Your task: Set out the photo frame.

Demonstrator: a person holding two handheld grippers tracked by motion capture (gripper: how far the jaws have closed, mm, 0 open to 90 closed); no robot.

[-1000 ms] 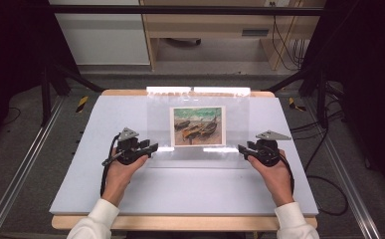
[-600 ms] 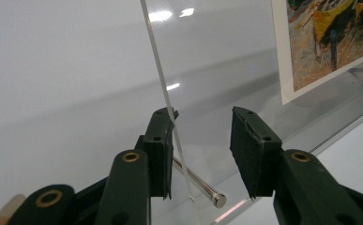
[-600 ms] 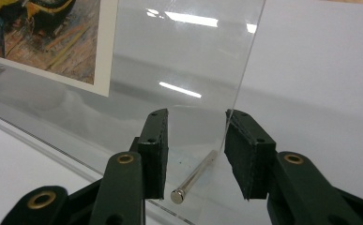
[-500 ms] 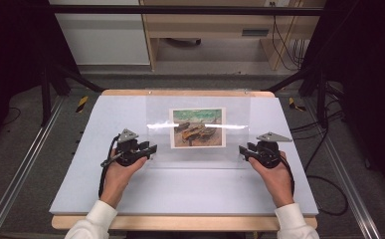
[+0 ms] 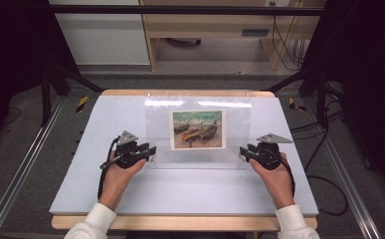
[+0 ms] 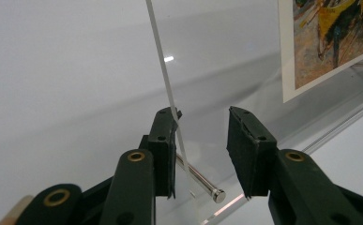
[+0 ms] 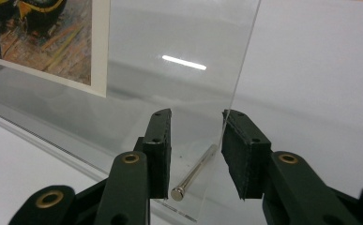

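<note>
Acrylic frame (image 5: 198, 130) w/ boat picture (image 5: 197, 129) stands mid-table (image 5: 70, 169), tilted back, between both grippers. Left gripper (image 5: 149, 151) at its left edge, right gripper (image 5: 243, 152) at its right edge; jaws on both partly apart, just been closing, sheet edge between them. Left gripper view: edge touches one pad (image 6: 165, 150), other pad clear, steel pin (image 6: 200, 180) in the gap. Right gripper view: edge against one pad (image 7: 240, 150), pin (image 7: 194, 173) too.

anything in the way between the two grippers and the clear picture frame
Nothing visible is. The left gripper and right gripper each already straddle a side edge of the clear frame, jaws just closing, with a metal pin between them.
</note>
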